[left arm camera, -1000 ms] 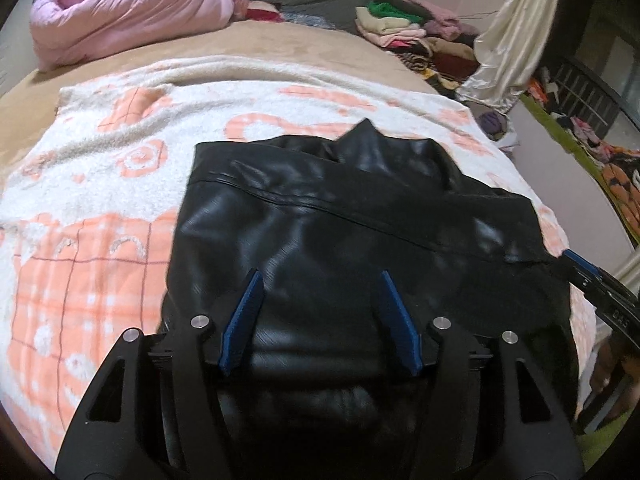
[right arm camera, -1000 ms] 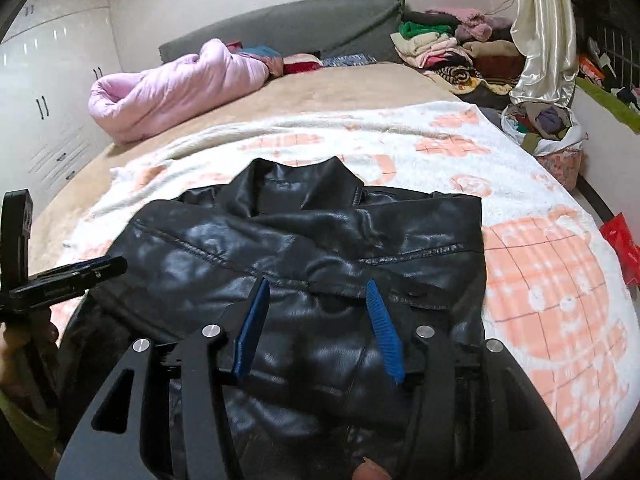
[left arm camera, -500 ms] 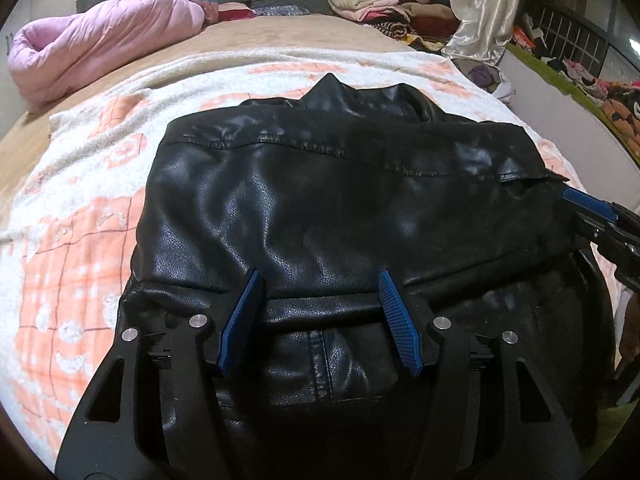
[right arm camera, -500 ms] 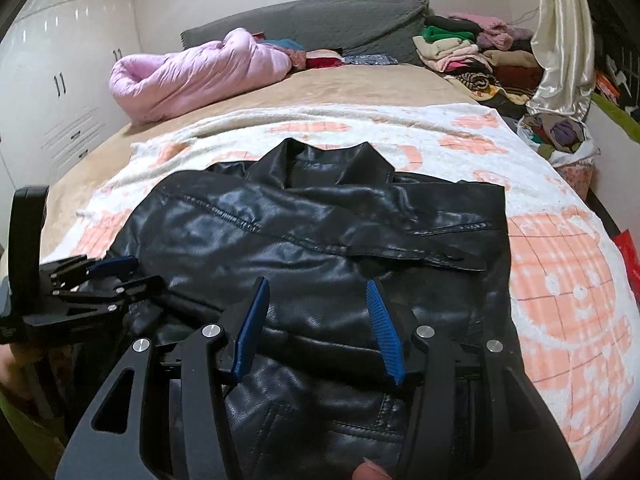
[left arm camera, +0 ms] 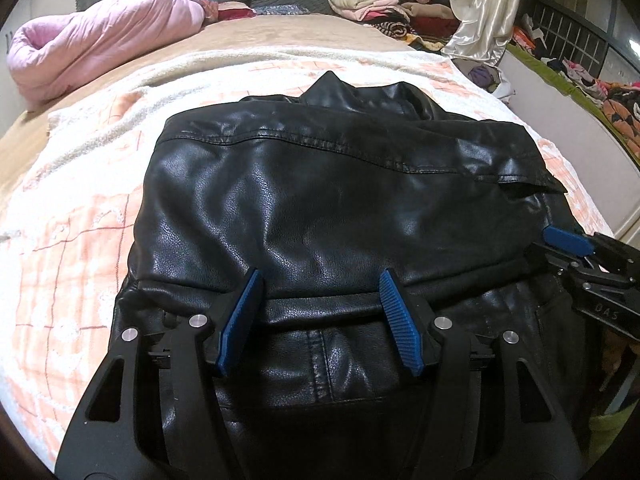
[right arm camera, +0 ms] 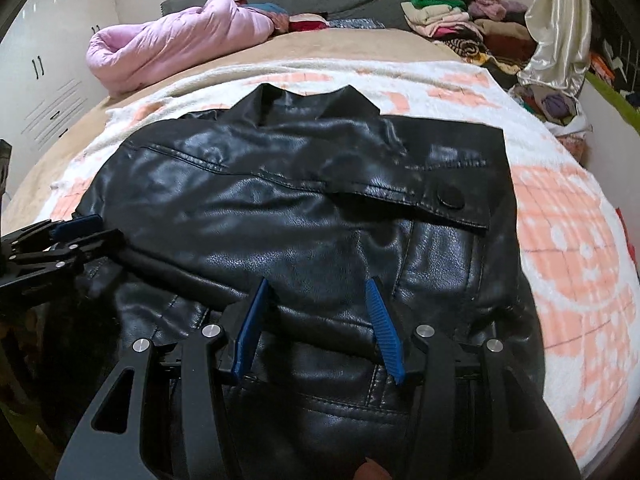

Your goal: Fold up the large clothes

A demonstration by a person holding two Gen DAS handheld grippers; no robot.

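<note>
Roughly mid-fold: black leather jacket [left arm camera: 344, 208] lies at the bed's [left arm camera: 280, 28] near edge on the blanket [left arm camera: 80, 208], sleeves tucked across, both tools, left [left arm camera: 320, 320] and right [right arm camera: 316, 324], spread over its hem, final fold-up pending.

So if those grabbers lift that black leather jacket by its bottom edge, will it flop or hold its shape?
The black leather jacket would probably drape heavily rather than stay flat: it already creases softly. Its glossy surface looks slippery, so the open left gripper may need a firm pinch.
</note>
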